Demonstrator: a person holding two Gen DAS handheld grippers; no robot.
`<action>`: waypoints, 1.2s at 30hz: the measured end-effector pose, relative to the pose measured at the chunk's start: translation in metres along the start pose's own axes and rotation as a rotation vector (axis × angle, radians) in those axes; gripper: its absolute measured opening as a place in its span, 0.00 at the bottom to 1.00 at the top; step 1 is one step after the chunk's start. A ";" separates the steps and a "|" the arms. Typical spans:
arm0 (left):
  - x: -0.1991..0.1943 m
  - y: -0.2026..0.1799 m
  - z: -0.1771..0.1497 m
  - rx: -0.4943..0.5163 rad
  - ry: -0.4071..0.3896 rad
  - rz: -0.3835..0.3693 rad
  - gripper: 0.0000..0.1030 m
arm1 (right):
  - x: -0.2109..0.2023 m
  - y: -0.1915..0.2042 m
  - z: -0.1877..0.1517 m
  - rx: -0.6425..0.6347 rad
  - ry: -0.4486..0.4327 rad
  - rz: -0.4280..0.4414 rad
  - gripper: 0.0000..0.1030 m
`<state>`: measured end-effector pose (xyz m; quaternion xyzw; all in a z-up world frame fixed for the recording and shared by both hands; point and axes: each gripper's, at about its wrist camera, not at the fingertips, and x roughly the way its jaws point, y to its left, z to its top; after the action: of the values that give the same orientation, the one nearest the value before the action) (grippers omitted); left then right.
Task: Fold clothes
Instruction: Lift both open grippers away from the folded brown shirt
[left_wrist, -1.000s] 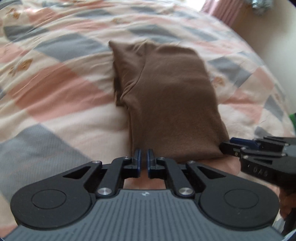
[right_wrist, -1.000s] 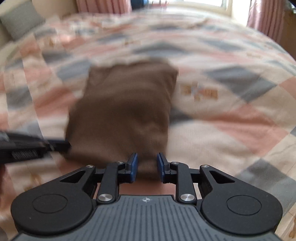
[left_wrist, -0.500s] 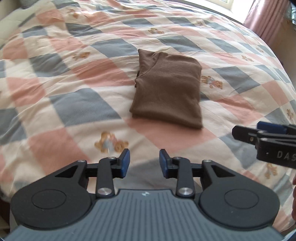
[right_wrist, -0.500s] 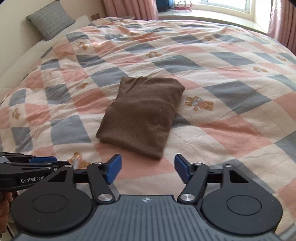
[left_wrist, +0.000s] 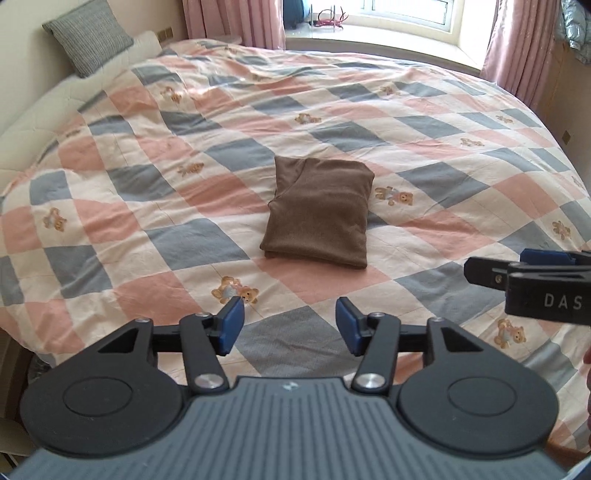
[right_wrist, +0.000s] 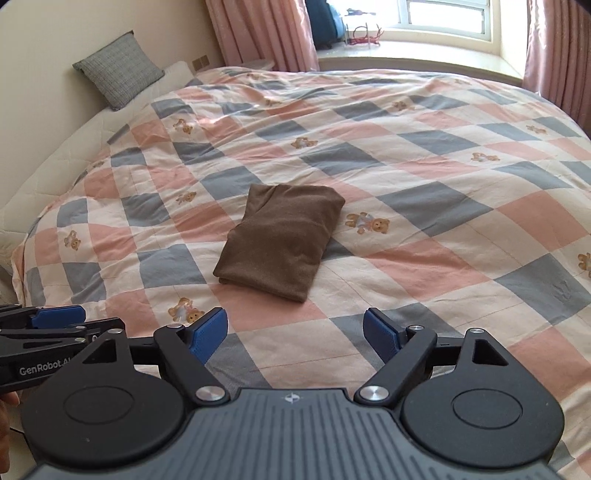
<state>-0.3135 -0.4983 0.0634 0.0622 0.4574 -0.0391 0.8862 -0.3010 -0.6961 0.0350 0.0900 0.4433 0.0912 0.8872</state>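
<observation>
A brown garment (left_wrist: 319, 210) lies folded into a compact rectangle near the middle of the bed, flat on the checked quilt (left_wrist: 155, 236). Its folded near edge faces the cameras, and a diagonal seam or fold line crosses its far left corner. A small teddy-bear print sits just beside its right edge, another a little nearer than its near edge.

Both tools hang above the near part of the quilt, well apart from the garment. The left gripper (left_wrist: 290, 325) has its blue pads (left_wrist: 232, 325) parted with only quilt showing between them; its jaws are opening and hold nothing. The right gripper (right_wrist: 295, 334) stands wider, its jaws also opening and empty. Each tool shows at the edge of the other's view, the right one bearing white lettering.

The quilt, in pink, grey-blue and cream squares, covers the whole bed. At the far left a grey cushion (left_wrist: 88, 35) leans against the cream headboard (left_wrist: 22, 85). Pink curtains (right_wrist: 258, 33) frame a bright window (right_wrist: 443, 16) at the far side.
</observation>
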 end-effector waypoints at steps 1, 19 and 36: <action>-0.005 -0.002 -0.002 0.005 -0.004 0.002 0.51 | -0.004 0.000 -0.001 -0.001 -0.006 0.003 0.81; -0.033 -0.023 -0.017 0.035 0.027 0.027 0.60 | -0.034 0.002 -0.006 -0.039 0.007 0.040 0.85; 0.071 -0.007 -0.018 -0.018 0.251 -0.007 0.63 | 0.058 -0.015 -0.012 -0.018 0.208 -0.025 0.86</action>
<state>-0.2877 -0.5037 -0.0053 0.0568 0.5653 -0.0300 0.8224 -0.2746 -0.6954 -0.0203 0.0667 0.5333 0.0927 0.8382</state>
